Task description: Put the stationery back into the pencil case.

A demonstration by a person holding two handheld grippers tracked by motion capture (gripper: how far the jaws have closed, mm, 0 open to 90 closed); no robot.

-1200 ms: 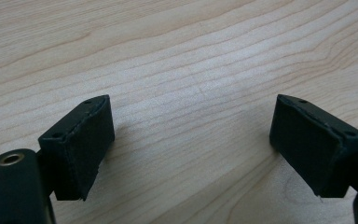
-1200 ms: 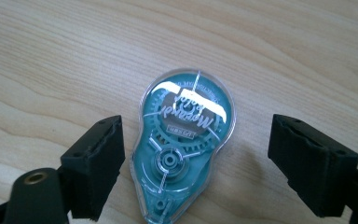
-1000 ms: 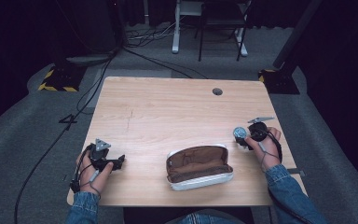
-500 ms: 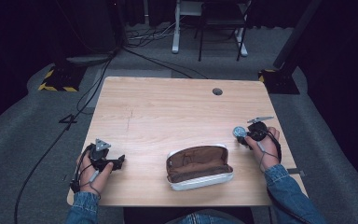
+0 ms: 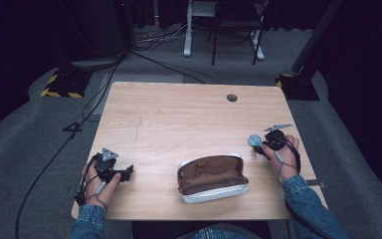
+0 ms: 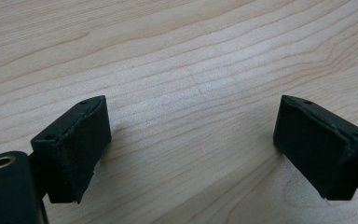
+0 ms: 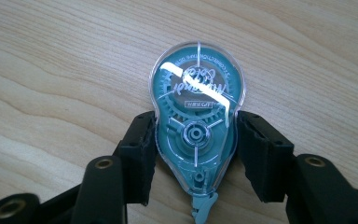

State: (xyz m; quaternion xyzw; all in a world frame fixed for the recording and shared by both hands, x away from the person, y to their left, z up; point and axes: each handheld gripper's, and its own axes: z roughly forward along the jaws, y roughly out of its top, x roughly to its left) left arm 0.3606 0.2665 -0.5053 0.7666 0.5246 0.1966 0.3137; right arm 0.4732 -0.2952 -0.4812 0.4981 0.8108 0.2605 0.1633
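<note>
A dark studio: black curtains (image 5: 25,40), floor cables (image 5: 54,154), carpet (image 5: 25,124).

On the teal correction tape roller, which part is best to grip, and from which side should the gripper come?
Grip the correction tape roller across its two narrow side edges, just below the round wide part, coming in from the tip end. It lies flat on the table, so the broad faces offer no hold. The right gripper is already shut on it that way.

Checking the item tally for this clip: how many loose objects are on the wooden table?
2: a teal, clear-shelled correction tape dispenser clamped in the right gripper near the right edge, and an open brown-lined pencil case at the front centre.
</note>
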